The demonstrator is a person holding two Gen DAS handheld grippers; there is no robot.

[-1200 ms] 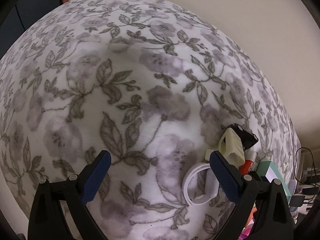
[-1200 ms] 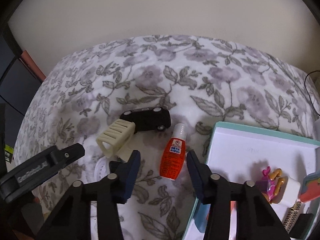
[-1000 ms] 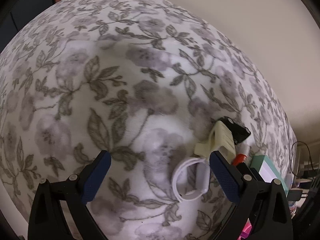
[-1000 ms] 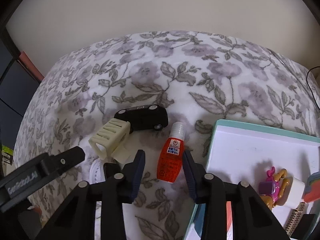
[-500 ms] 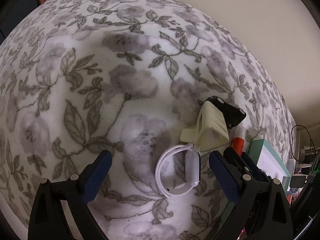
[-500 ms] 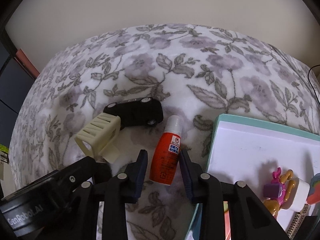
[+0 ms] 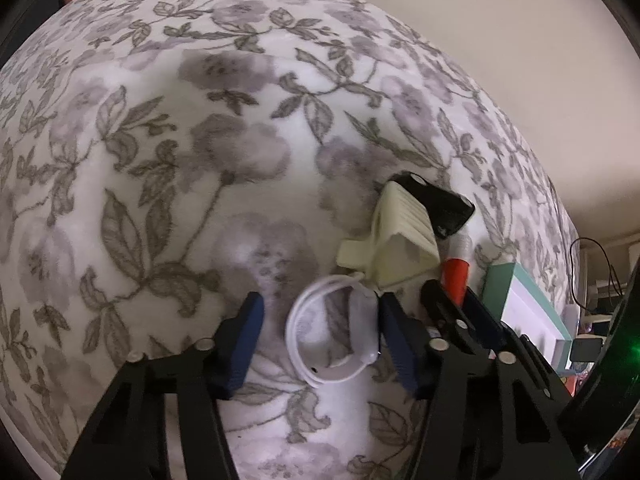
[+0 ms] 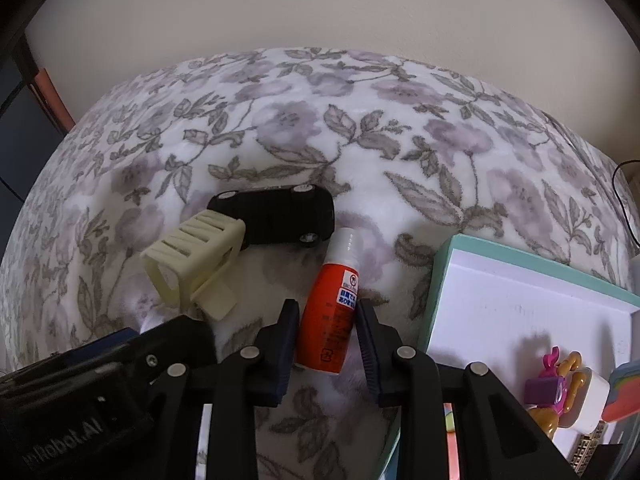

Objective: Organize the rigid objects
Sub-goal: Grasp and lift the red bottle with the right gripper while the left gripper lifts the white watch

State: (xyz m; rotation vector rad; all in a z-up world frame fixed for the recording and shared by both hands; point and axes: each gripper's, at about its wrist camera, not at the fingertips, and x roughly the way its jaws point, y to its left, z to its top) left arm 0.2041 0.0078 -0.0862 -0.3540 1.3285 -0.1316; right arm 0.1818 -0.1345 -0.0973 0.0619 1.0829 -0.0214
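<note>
On the floral blanket, my right gripper (image 8: 327, 322) has its jaws around the lower body of a red glue bottle (image 8: 334, 304) with a white cap; the pads look to be touching its sides. It also shows in the left wrist view (image 7: 456, 272). My left gripper (image 7: 318, 322) is open with its jaws straddling a white smartwatch with a looped band (image 7: 336, 340); the right pad is close to the watch body. A cream slotted plastic piece (image 8: 196, 262) and a black toy car (image 8: 280, 218) lie just beyond.
A teal-rimmed white tray (image 8: 496, 292) sits at the right, holding a pink and orange toy (image 8: 556, 384), a white block and other small items. The blanket (image 7: 160, 160) stretches left and far. A wall is behind. Cables lie at the far right.
Both grippers have moved forward and down. The left one narrowed around the white watch. The right one closed in from beside the glue bottle to against its sides.
</note>
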